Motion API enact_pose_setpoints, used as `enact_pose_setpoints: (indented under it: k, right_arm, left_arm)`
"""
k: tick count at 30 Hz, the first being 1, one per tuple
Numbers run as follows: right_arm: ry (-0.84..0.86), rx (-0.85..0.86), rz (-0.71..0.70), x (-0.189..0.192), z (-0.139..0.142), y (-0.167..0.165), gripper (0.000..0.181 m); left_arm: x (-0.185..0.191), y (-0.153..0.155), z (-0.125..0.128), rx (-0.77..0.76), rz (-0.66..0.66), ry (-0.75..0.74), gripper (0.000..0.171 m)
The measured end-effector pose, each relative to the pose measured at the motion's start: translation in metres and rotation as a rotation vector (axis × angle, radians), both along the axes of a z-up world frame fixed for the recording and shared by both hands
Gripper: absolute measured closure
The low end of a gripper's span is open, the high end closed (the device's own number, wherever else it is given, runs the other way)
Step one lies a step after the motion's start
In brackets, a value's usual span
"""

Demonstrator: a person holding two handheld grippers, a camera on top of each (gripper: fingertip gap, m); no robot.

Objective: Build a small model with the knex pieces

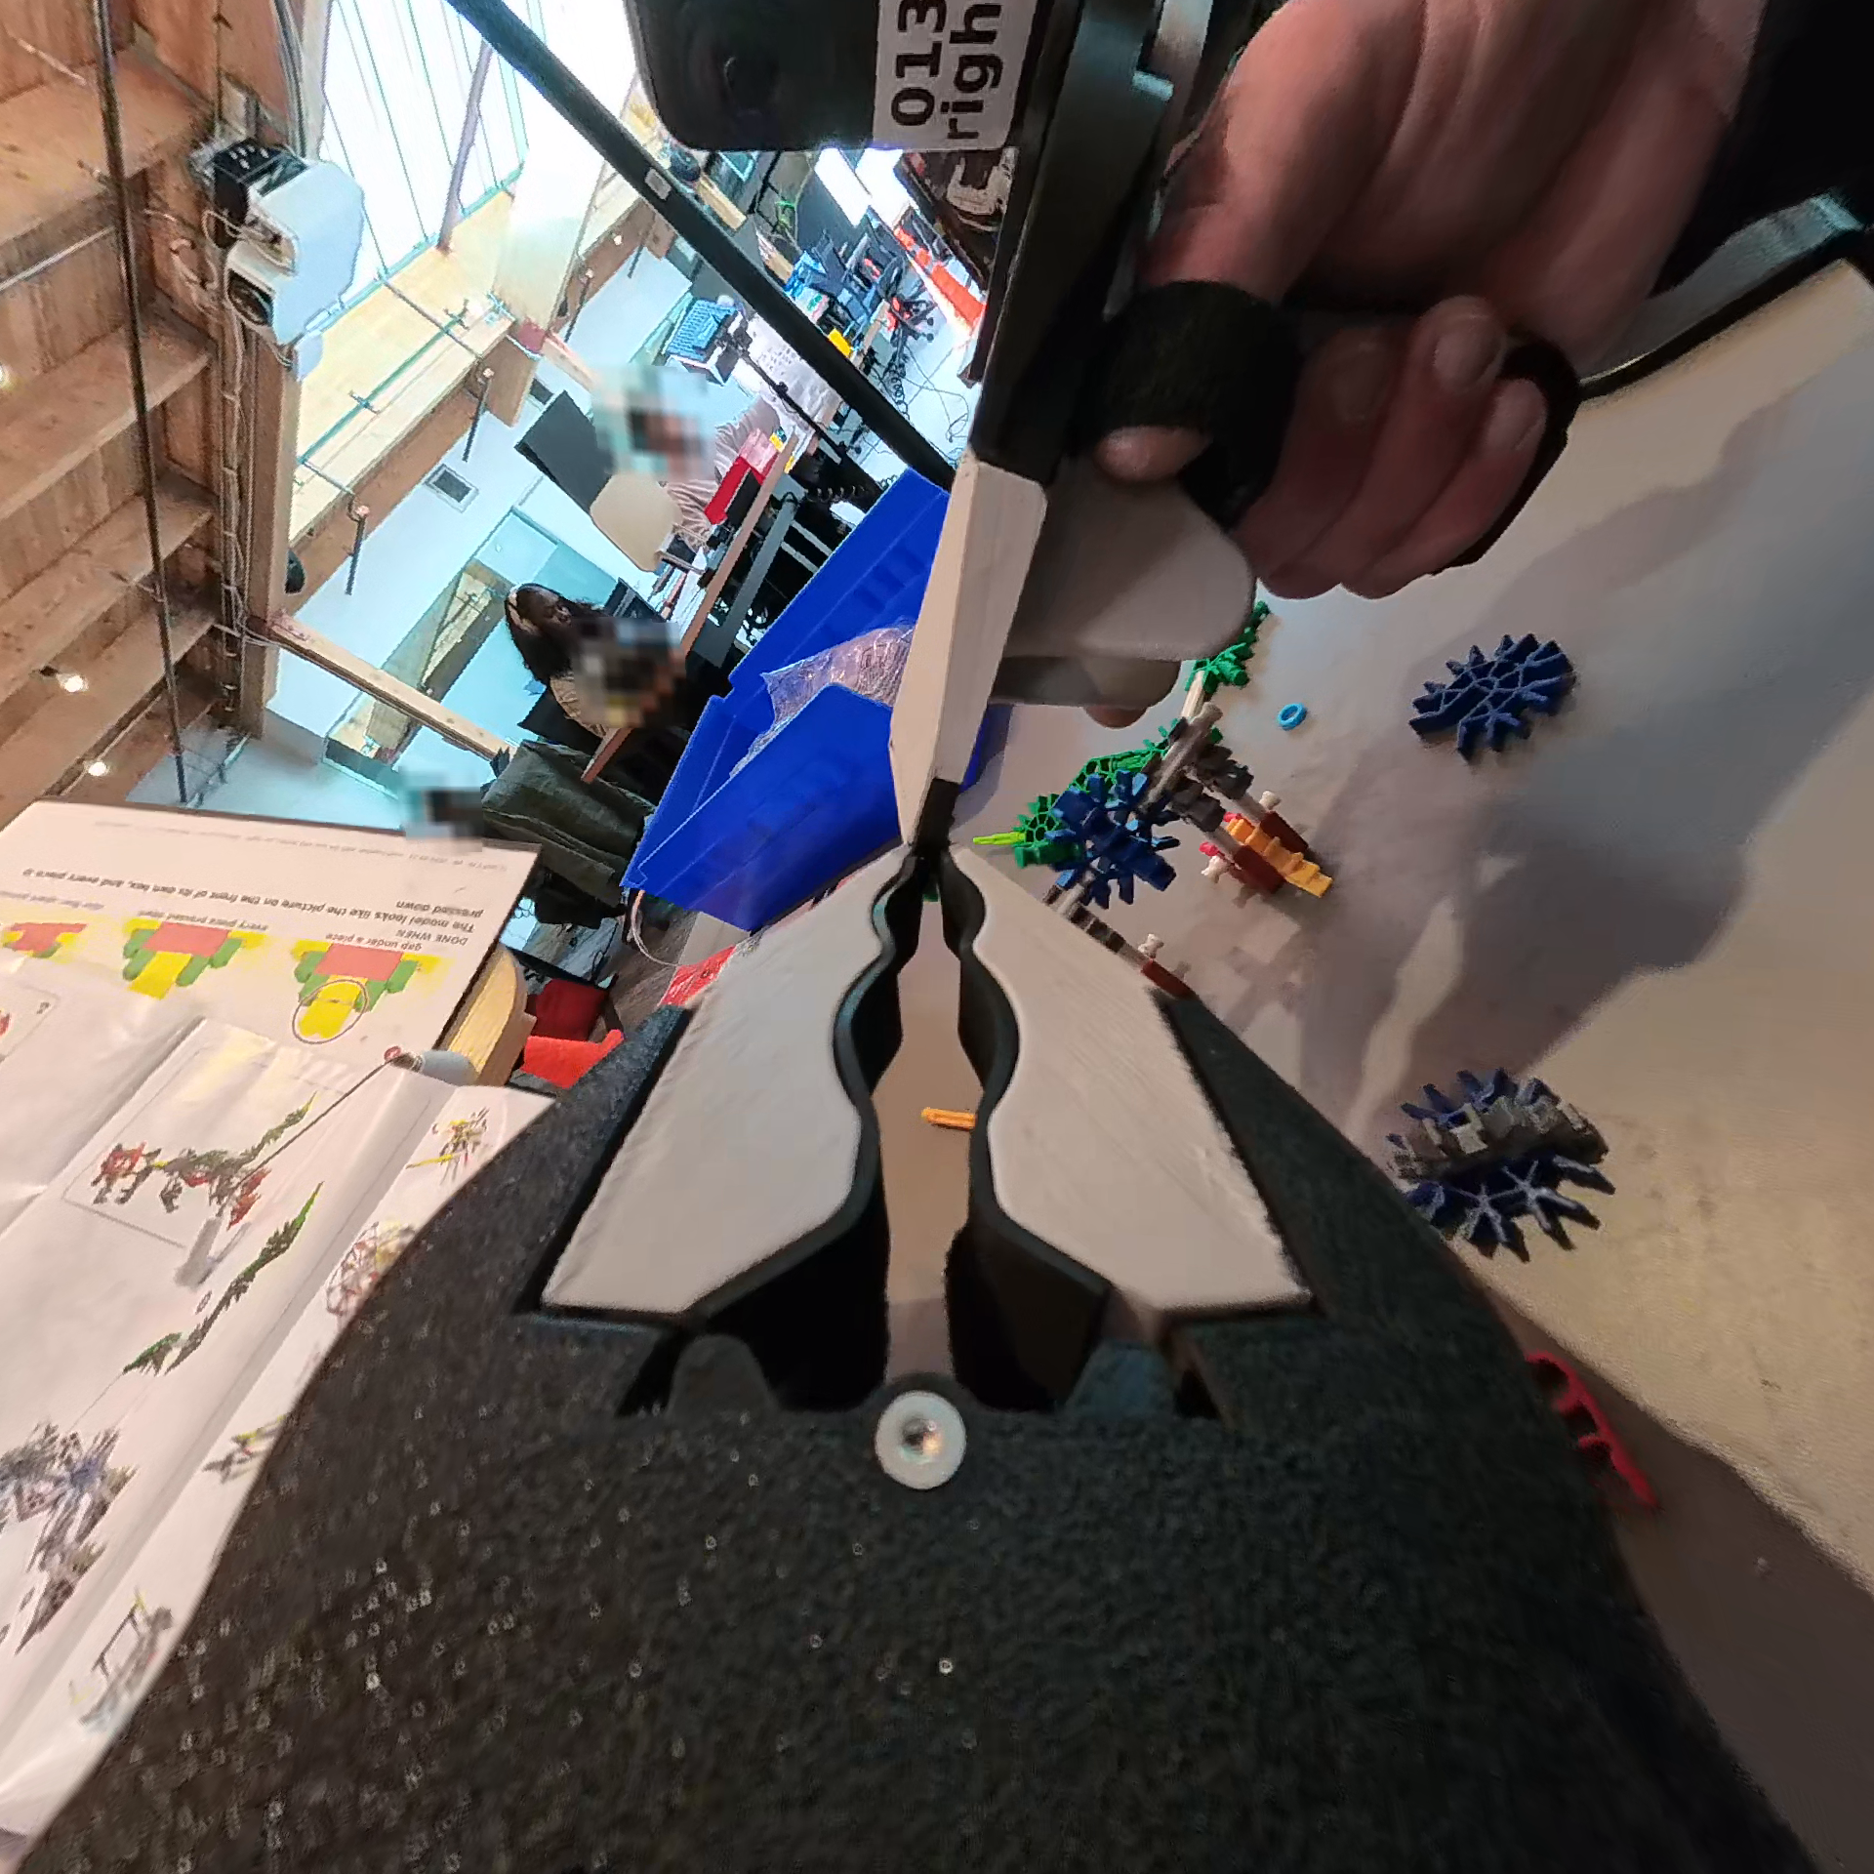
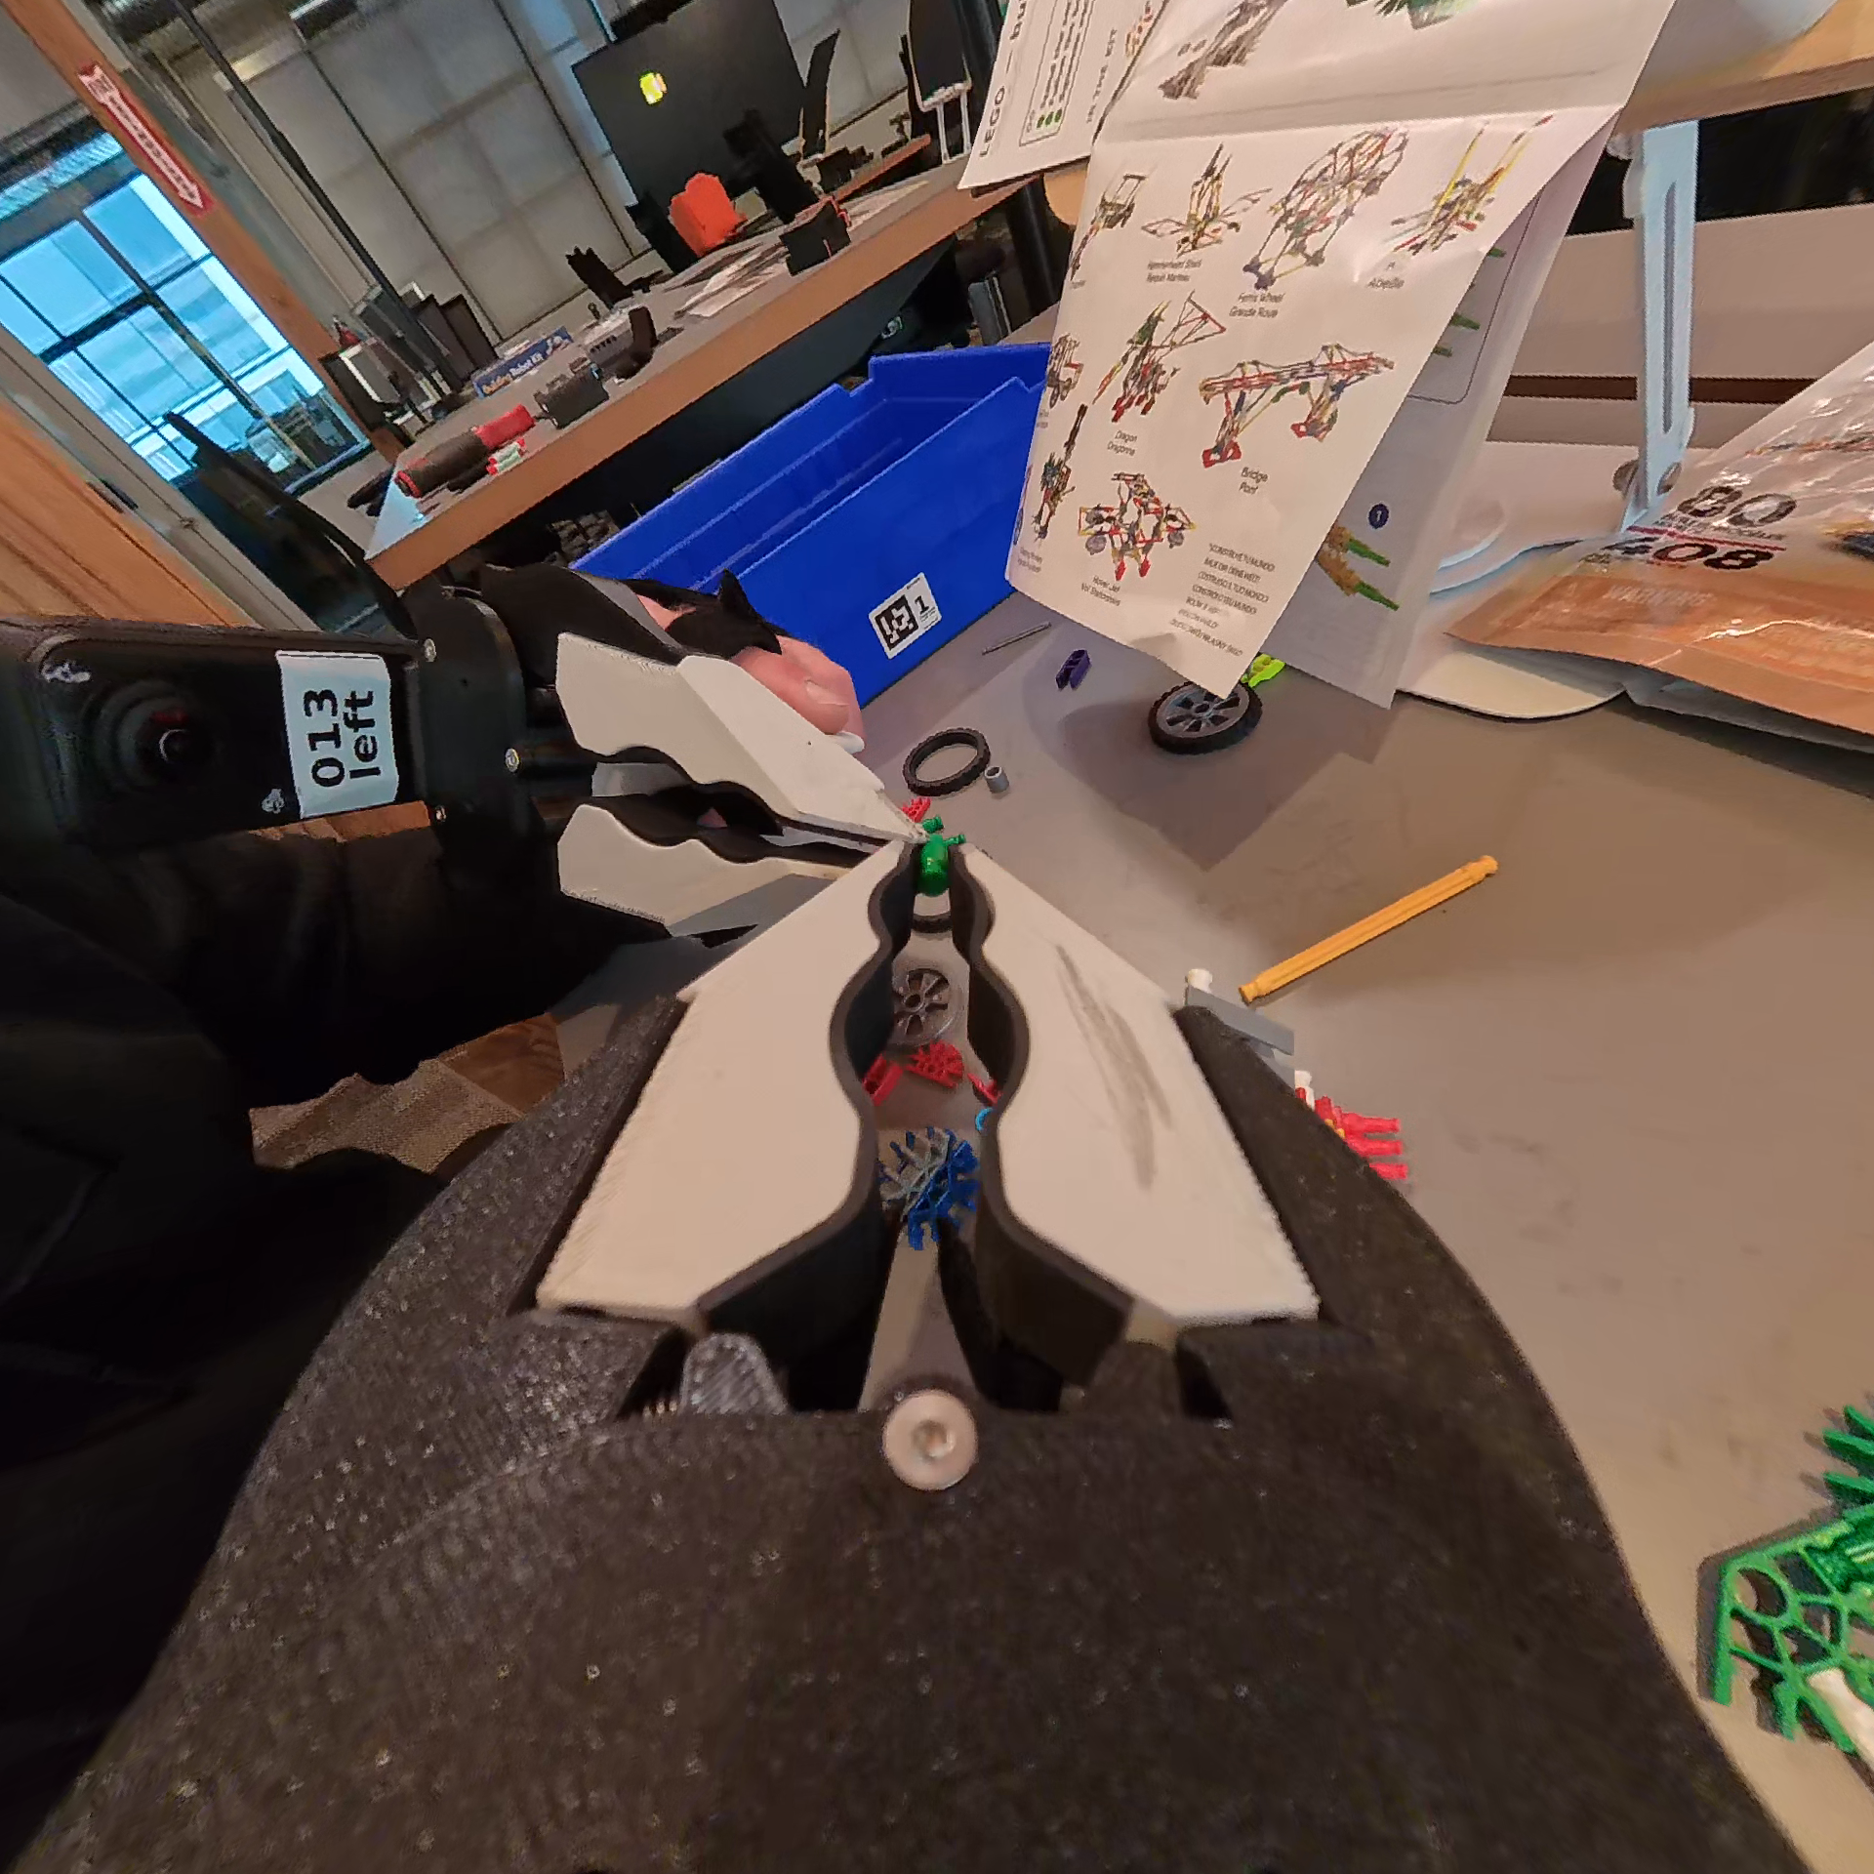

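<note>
Workshop interior, daylit. Grey worktop [image 2: 1521, 1065] in the foreground. Long wood-edged bench [image 2: 649, 335] behind it, carrying dark equipment and an orange item. Blue plastic bin [image 2: 862, 507] between bench and worktop. Large gridded windows [image 2: 152, 314] at left, bright blue-white light. Wooden wall panelling [image 1: 91, 335] with exposed cabling. Dark monitor [image 2: 690, 101] against the far partition. White device [image 1: 304, 243] mounted high on the wood wall. Seated persons [image 1: 568, 659] at distant desks, partly blurred
</note>
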State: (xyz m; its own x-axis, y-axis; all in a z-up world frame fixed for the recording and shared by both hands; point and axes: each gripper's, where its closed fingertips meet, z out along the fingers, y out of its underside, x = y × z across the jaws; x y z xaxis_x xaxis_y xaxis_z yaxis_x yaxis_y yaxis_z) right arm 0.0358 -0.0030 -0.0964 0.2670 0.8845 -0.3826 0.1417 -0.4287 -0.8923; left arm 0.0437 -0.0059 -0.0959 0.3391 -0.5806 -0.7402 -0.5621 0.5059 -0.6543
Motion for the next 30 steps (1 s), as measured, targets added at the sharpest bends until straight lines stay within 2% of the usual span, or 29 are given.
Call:
enact_pose_setpoints:
  k: [28,30]
  right_arm:
    - [0.034,0.007,-0.035,0.009,0.002,0.005,0.174]
    - [0.04,0.007,-0.03,0.011,0.003,0.003,0.181]
  left_arm:
    - [0.006,0.004,0.001,-0.117,-0.025,-0.154,0.171]
    - [0.008,0.002,0.001,-0.12,-0.033,-0.153,0.171]
